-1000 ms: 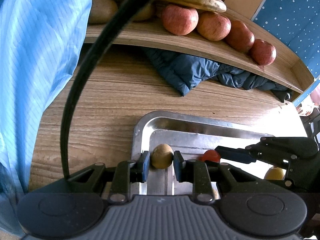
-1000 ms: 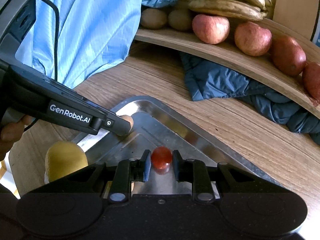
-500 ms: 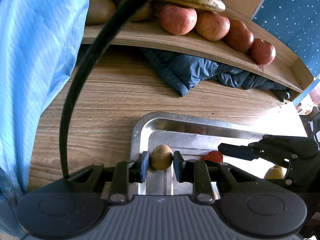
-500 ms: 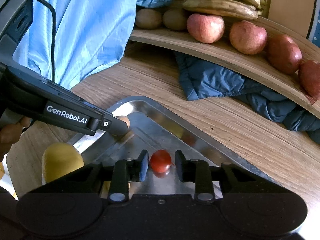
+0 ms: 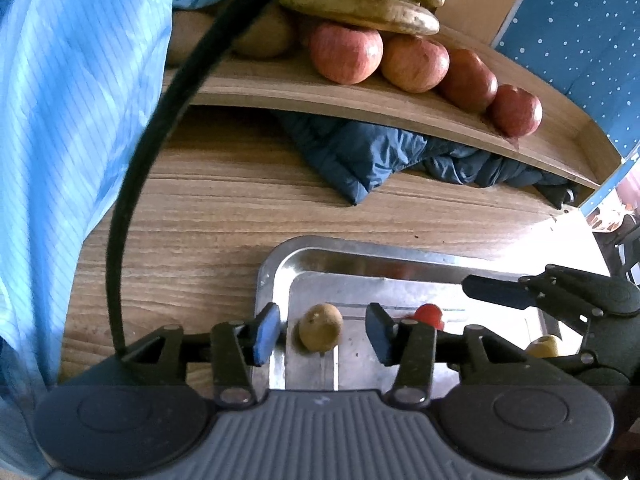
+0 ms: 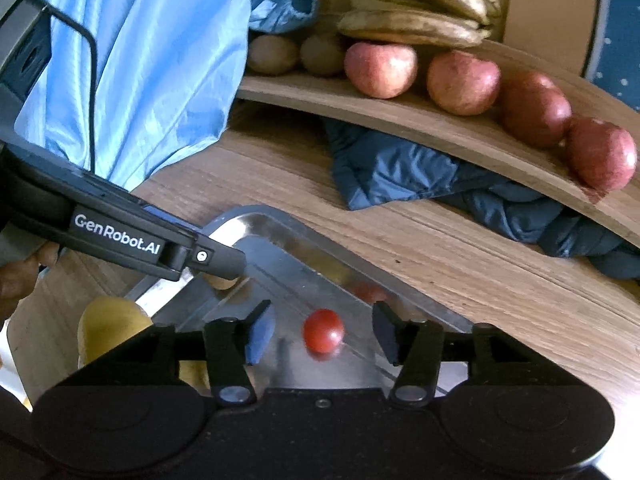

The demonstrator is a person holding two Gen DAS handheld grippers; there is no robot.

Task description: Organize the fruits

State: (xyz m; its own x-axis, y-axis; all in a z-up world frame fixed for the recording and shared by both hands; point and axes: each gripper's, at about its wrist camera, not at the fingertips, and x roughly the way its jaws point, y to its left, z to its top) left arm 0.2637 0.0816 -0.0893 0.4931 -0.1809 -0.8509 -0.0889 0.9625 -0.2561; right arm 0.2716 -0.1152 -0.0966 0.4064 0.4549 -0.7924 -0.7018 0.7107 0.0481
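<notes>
Both grippers have opened since a second ago: the left gripper (image 5: pixel 322 330), which had clamped the kiwi (image 5: pixel 320 326), now stands spread with gaps either side of the fruit, and the right gripper (image 6: pixel 322 332) has likewise let go of the tomato (image 6: pixel 323 330). Both fruits now lie free on the tray (image 5: pixel 360 256), the kiwi near its left corner, the tomato just to its right. I judge this a put-down finished. On the shelf (image 6: pixel 400 118) apples (image 6: pixel 380 70), bananas (image 6: pixel 416 16) and two more kiwis (image 6: pixel 276 54) already sit in rows, so much looks sorted; a yellow fruit (image 6: pixel 108 326) beside the tray seems left. The tray kiwi's long axis tilts slightly, upper end leaning right; the tomato is too round to show one
</notes>
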